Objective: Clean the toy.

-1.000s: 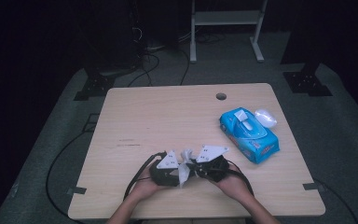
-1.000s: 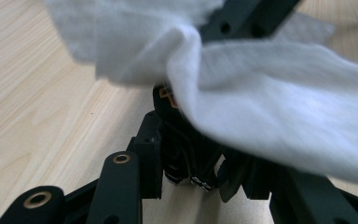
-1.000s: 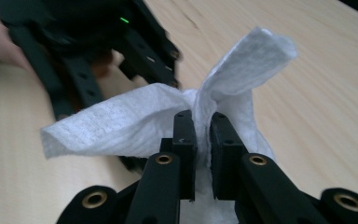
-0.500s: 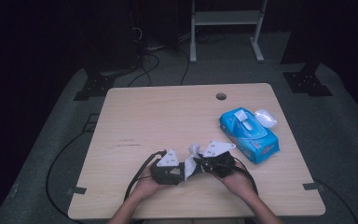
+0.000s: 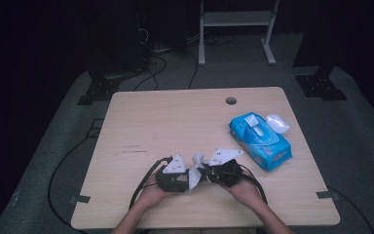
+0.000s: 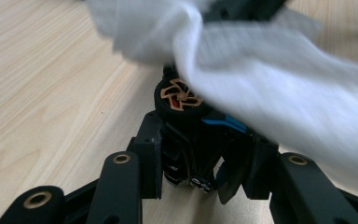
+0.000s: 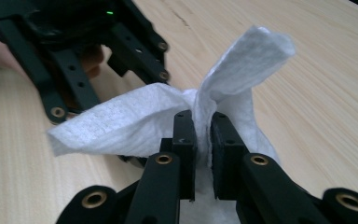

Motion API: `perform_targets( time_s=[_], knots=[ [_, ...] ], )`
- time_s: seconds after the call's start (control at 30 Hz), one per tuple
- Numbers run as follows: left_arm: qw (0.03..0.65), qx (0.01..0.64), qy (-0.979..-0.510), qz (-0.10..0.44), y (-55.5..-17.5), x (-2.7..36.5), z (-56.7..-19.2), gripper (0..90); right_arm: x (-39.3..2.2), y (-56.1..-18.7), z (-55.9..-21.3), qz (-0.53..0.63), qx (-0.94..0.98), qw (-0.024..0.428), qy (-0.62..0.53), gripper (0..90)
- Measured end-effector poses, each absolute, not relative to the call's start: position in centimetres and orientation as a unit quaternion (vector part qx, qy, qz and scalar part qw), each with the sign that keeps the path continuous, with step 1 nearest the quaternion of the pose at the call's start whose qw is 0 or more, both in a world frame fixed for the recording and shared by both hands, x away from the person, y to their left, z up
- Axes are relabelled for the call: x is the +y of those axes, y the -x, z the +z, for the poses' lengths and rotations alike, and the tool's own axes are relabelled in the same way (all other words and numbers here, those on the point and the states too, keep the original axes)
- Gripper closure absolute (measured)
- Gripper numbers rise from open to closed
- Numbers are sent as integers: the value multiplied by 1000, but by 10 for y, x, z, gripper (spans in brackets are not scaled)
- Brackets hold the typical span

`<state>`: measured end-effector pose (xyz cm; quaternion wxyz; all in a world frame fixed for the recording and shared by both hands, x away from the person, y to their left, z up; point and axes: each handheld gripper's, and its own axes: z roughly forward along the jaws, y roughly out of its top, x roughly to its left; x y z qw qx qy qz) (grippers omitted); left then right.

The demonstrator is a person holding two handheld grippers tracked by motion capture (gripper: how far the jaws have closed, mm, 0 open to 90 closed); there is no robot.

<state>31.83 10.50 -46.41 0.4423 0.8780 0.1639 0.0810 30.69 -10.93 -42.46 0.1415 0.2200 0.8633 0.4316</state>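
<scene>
1. Leftmost in the high view, the left gripper (image 5: 175, 176) sits near the front edge of the table (image 5: 175, 117), held in the person's left hand (image 5: 152, 191), its cable looping off to the left.
2. Its own view shows the jaws clamped on a small black toy car (image 6: 193, 135) with a bronze-spoked wheel and a blue stripe, nose pointing away.
3. Between the two grippers, a white wipe (image 5: 195, 171) hangs; in the left gripper view it drapes over the car's far end and right side, touching it.
4. Next, the right gripper (image 5: 221, 171), held in the right hand (image 5: 246, 189), faces the left one, close to it.
5. Its own view shows its jaws nearly closed, pinching the wipe (image 7: 200, 112) at a bunched middle, one flap standing up and one spreading left toward the left gripper (image 7: 74, 60).
6. Farther right, well apart from the hands, lies a blue wipe pack (image 5: 260, 141) with its lid (image 5: 277, 123) flipped open at the back right.
</scene>
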Motion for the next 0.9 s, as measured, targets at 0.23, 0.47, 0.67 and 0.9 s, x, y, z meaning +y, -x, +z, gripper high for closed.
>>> perform_targets(
  time_s=[0.23, 0.47, 0.67, 0.9],
  knots=[
    [443, 160, -878, 85, -319, 106, -464, 581, -124, -314, -424, 419, 859, 160, -247, 814],
    [445, 161, -877, 84, -319, 106, -465, 582, -120, -312, -424, 424, 861, 153, -238, 814],
    [448, 161, -876, 83, -320, 105, -465, 582, -141, -319, -422, 412, 851, 178, -273, 816],
    [448, 162, -875, 80, -320, 106, -466, 581, -121, -313, -423, 418, 863, 153, -240, 813]
  ],
)
